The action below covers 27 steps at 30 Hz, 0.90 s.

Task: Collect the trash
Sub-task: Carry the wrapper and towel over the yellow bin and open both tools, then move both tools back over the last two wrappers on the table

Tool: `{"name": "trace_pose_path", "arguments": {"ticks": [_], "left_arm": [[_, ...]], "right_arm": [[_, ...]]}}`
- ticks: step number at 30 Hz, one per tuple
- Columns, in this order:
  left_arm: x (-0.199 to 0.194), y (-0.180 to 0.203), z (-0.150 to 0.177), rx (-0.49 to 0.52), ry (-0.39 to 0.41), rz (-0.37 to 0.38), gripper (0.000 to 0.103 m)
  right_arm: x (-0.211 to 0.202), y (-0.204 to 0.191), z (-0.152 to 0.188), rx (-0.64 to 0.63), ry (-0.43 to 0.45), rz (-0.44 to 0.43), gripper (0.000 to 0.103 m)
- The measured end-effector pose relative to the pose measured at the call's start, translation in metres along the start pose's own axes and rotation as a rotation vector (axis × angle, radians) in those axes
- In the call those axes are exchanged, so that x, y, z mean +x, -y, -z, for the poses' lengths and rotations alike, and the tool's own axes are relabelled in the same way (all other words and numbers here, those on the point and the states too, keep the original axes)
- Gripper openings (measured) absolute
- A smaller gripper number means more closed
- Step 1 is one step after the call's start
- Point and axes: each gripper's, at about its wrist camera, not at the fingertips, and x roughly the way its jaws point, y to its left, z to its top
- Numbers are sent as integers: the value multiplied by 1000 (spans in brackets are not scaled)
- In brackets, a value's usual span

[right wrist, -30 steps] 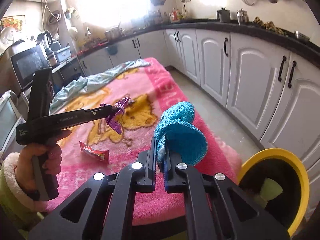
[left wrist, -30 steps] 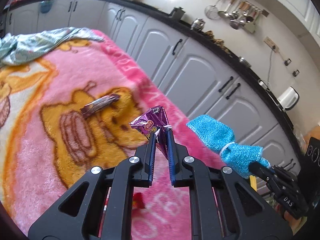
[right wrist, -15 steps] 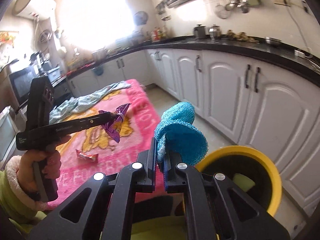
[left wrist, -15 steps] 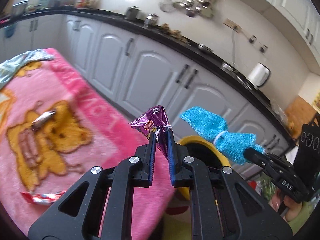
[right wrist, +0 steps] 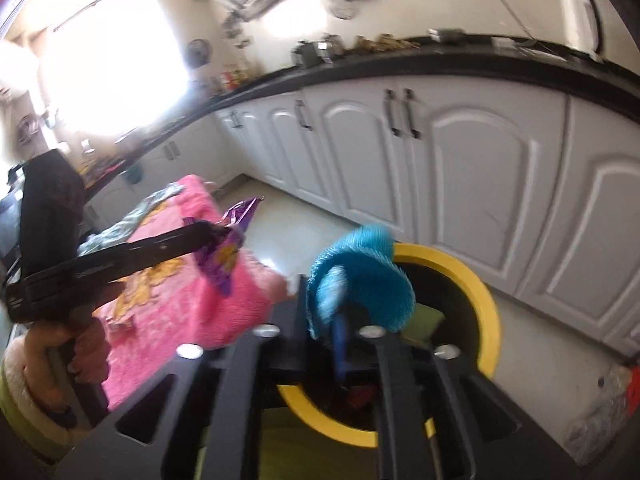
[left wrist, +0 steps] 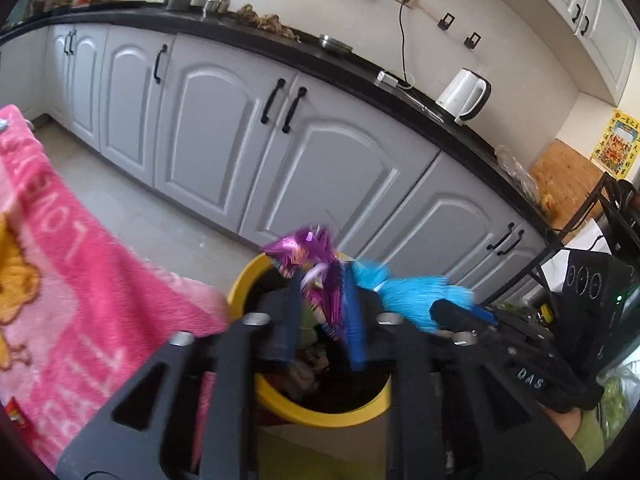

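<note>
While both grippers hung over the round yellow plastic bin (left wrist: 320, 416), the left gripper (left wrist: 322, 312) was opening with the crinkled purple foil wrapper (left wrist: 308, 256) between its fingers, and the right gripper (right wrist: 322, 320) was opening around the fuzzy blue cloth (right wrist: 360, 268).

"DAS" in pale letters on the right gripper (left wrist: 442, 312), "LOVE" upside down on the pink blanket (left wrist: 80, 300)

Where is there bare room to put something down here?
The floor between the blanket and the cabinets is bare. The bin mouth is crowded: wrapper and blue cloth hang over it between opening fingers, trash inside.
</note>
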Motion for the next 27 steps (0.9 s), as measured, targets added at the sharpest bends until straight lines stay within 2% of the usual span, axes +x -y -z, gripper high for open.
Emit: {"name": "trace_pose_path", "arguments": {"ticks": [2, 6, 12, 14, 17, 20, 27], "left_arm": [[6, 1, 1, 2, -7, -1, 34], [9, -4, 5, -8, -18, -5, 41], [-5, -22, 6, -36, 10, -49, 57], [-14, -32, 6, -46, 28, -75, 59], [-30, -49, 4, -61, 58, -118, 68], [-51, -70, 3, -71, 103, -180, 73], [-96, -115, 2, -90, 168, -306, 80]], "right_arm": [[0, 6, 2, 18, 9, 5, 40], [-2, 12, 5, 41, 22, 9, 42], [3, -5, 5, 1, 15, -20, 48], [6, -17, 6, -24, 6, -43, 49], [10, -39, 7, -74, -3, -72, 51], [13, -61, 6, -117, -6, -103, 57], [24, -123, 10, -241, -37, -207, 64]]}}
